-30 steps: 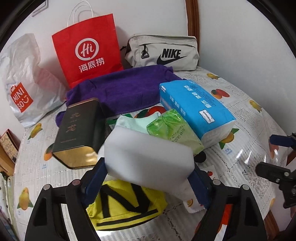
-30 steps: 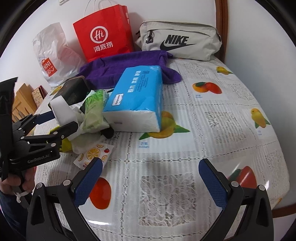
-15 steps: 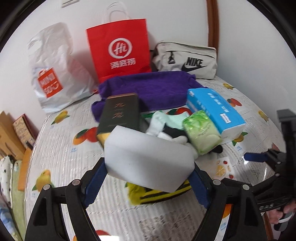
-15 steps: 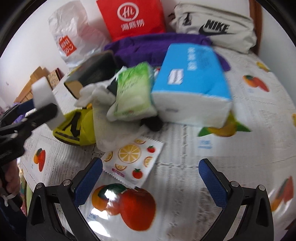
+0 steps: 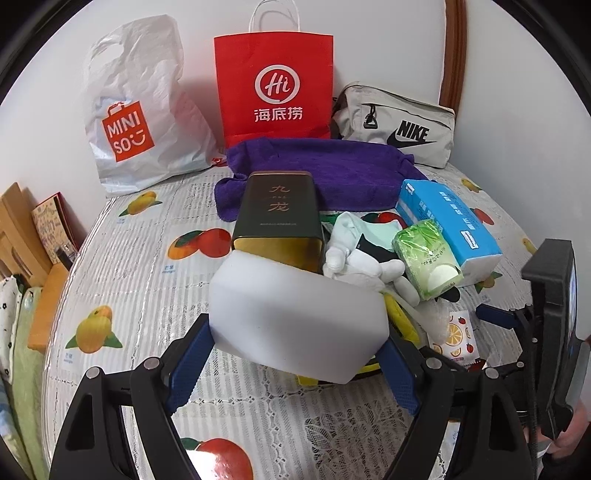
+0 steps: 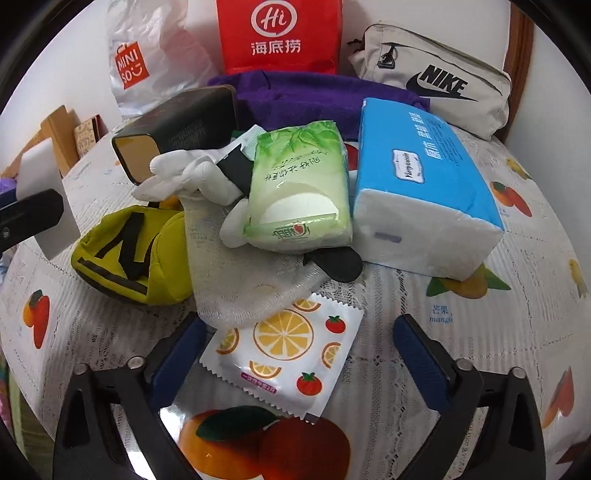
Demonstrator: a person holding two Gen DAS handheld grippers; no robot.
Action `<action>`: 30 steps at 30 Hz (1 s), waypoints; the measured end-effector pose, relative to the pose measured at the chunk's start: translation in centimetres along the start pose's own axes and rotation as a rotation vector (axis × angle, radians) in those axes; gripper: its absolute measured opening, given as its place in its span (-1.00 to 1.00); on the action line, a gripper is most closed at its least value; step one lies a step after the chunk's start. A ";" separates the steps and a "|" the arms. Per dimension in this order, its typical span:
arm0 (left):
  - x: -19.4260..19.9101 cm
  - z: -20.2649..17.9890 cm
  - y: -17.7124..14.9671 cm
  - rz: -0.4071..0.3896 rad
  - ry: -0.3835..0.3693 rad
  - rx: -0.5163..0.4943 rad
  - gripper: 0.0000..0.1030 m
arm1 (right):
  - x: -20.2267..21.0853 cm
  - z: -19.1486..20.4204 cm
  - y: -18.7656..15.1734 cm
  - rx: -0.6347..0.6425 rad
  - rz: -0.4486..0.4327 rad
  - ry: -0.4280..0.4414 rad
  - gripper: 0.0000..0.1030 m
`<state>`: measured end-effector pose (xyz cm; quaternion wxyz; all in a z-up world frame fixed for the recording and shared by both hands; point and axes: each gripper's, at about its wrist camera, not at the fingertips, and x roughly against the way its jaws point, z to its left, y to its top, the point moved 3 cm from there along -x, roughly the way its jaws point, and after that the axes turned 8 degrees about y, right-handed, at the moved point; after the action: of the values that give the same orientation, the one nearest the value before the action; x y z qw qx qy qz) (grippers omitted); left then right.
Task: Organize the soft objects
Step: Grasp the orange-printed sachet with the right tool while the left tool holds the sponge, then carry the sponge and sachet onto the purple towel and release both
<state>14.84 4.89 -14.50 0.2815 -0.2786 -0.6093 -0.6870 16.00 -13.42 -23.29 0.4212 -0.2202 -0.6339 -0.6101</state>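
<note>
Low in the left wrist frame, my left gripper [image 5: 295, 354] pinches the white sponge block [image 5: 295, 321], long axis running left-right; right gripper [image 6: 299, 354], jaws just narrowing, straddles nothing. Readable: MINISO bag [image 5: 136, 122], NIKE pouch [image 5: 399, 125].

Beyond my tongs: one plain white wall [image 5: 369, 33], evenly lit, with an upright brown wooden post [image 5: 453, 48] at far right. Under them: a table under a white lace-pattern cloth printed with fruit [image 5: 125, 266], glossy with reflected light. Off my left: stacked wooden boards [image 5: 18, 229] against the wall.
</note>
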 end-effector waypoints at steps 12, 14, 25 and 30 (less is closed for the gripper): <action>-0.1 0.3 -0.8 0.016 -0.009 0.023 0.63 | 1.9 -2.2 -0.9 0.061 -0.027 0.036 -0.14; -0.1 0.3 -0.7 0.013 -0.014 0.023 0.63 | 2.0 -2.3 -1.1 0.068 -0.024 0.045 -0.17; 0.5 0.0 -0.6 0.020 -0.015 0.018 0.63 | 3.4 -3.2 -1.7 0.041 0.008 0.126 -0.89; 0.9 -0.3 -0.3 0.024 -0.016 0.018 0.63 | 5.1 -3.7 -1.5 0.029 -0.007 0.122 -0.93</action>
<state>13.98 4.59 -14.03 0.2871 -0.2887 -0.6143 -0.6759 12.99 -18.37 -20.41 0.4602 -0.1742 -0.6165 -0.6146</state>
